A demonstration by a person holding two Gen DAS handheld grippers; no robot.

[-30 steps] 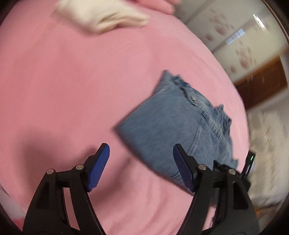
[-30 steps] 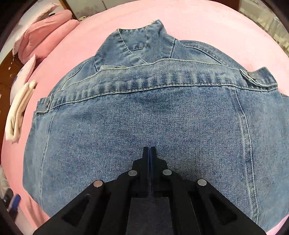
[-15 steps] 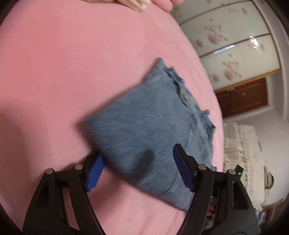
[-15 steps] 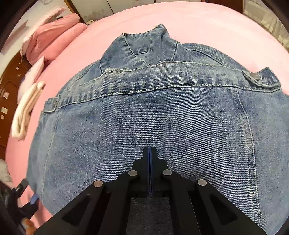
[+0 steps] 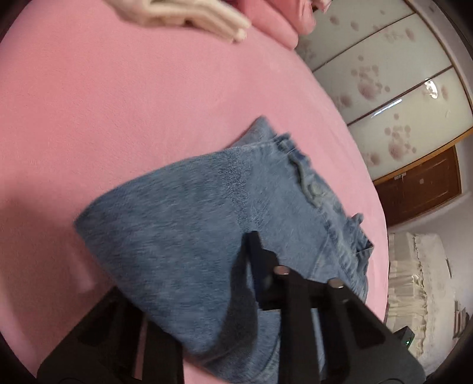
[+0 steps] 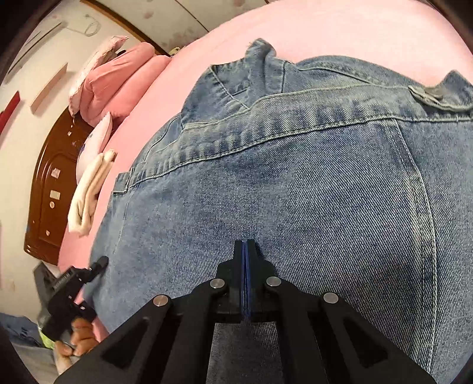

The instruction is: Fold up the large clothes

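Jaws first: on my left gripper (image 5: 189, 283) one finger lies on top of the folded denim jacket (image 5: 224, 224) and the other is hidden beneath the fabric edge, so it looks clamped on that near corner of the garment, though the blur keeps me from seeing the contact itself. From that side I see the jacket lying on the pink bedsheet (image 5: 118, 103), with a cream folded cloth (image 5: 189, 14) well apart at the far edge beside a pink pillow (image 5: 275, 26). Moving right, my right gripper (image 6: 245, 251) has its fingers pressed together with only a thin blue line of pad between them, resting over the jacket's back panel (image 6: 295, 192). I cannot tell whether any fabric is pinched there. A dark wooden headboard (image 6: 53, 183) stands at the left of that view.
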